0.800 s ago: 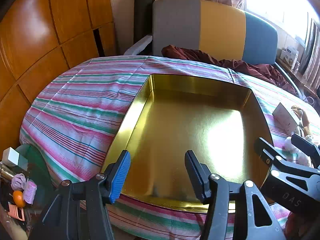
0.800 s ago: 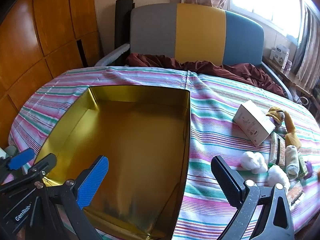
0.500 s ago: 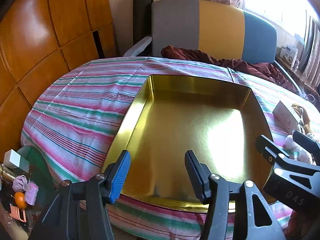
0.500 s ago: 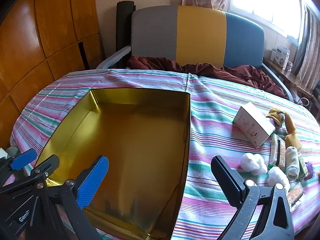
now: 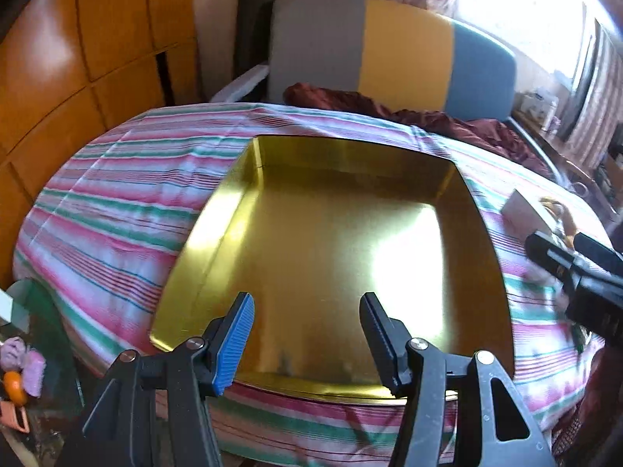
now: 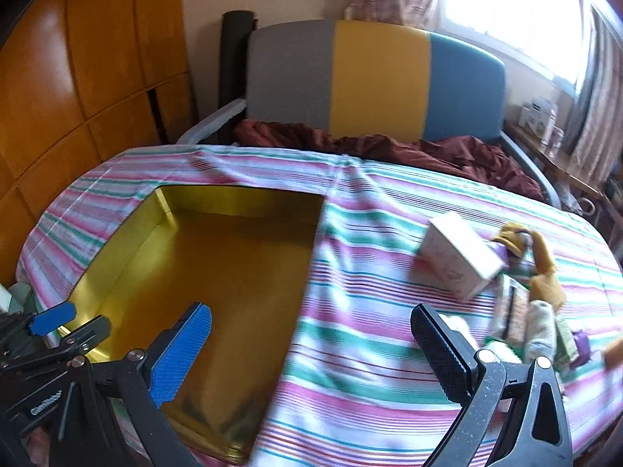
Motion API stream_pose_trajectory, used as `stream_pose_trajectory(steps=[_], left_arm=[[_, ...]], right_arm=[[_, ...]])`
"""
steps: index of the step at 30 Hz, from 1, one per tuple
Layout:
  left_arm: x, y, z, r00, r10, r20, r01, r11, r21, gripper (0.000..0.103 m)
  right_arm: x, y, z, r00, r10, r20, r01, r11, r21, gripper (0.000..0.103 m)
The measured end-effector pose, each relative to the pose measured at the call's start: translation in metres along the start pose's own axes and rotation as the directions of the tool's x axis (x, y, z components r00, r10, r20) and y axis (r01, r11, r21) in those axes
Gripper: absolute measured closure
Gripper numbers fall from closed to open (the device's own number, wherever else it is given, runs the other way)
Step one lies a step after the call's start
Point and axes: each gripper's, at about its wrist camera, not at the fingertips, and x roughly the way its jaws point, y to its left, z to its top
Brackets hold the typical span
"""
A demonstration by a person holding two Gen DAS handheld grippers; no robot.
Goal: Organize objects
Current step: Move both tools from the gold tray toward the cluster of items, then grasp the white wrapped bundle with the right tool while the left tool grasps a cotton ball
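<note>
on a tabletop (image 6: 350, 350) covered by a pink, green and white striped cloth, a shallow gold tray (image 6: 117, 257) sits empty toward the left. to its right, well apart from it, lies a cluster of small things: a white carton (image 6: 459, 268), a yellow soft toy (image 6: 541, 272), rolled white cloths (image 6: 539, 330) and flat packets (image 6: 514, 307).

the right tongs (image 6: 311, 354) stand at their widest and hold nothing, hovering between the tray and the cluster. the left tongs (image 5: 307, 336) are about half open and also hold nothing, hanging over the tray's near edge.

the carton is probably light and stiff, with flat faces that suit a squeeze across its narrow sides; too much pressure might dent it. it lies tilted, its long axis running from the upper left to the lower right in the right wrist view. the cloth rolls and the toy look soft and light, so they would give under the pads; a pinch across the middle seems safest. the rolls lie with their long axes pointing roughly away from the viewer.
</note>
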Motion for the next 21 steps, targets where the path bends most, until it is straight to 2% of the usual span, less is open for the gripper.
stream_pose_trajectory(steps=[4,8,14,16,19,21], left_arm=[[0.001,-0.017,-0.006,0.998,-0.058,-0.020,0.058,0.997,0.047,0.046],[-0.003,-0.039,-0.012,0.993,-0.119,-0.023,0.121,0.988,0.099,0.046],[-0.011,-0.069,-0.016,0.963,-0.263,-0.054,0.269,0.950,0.158,0.046],[-0.013,-0.077,-0.016,0.944,-0.323,-0.073,0.331,0.931,0.152,0.046],[-0.010,-0.088,-0.016,0.916,-0.380,-0.125,0.395,0.911,0.121,0.046],[-0.007,-0.094,-0.017,0.914,-0.376,-0.149,0.394,0.912,0.112,0.046]], right_arm=[[-0.006,-0.036,-0.007,1.000,-0.019,0.001,0.019,0.999,0.035,0.000],[-0.010,-0.077,-0.023,0.995,-0.102,-0.011,0.103,0.992,0.077,0.000],[-0.022,-0.162,-0.055,0.976,-0.216,-0.035,0.217,0.929,0.300,0.000],[-0.021,-0.177,-0.060,0.976,-0.213,-0.038,0.214,0.927,0.308,0.003],[-0.016,-0.186,-0.065,0.984,-0.173,-0.036,0.176,0.945,0.274,0.014],[-0.009,-0.186,-0.066,0.992,-0.120,-0.046,0.127,0.961,0.246,0.021]])
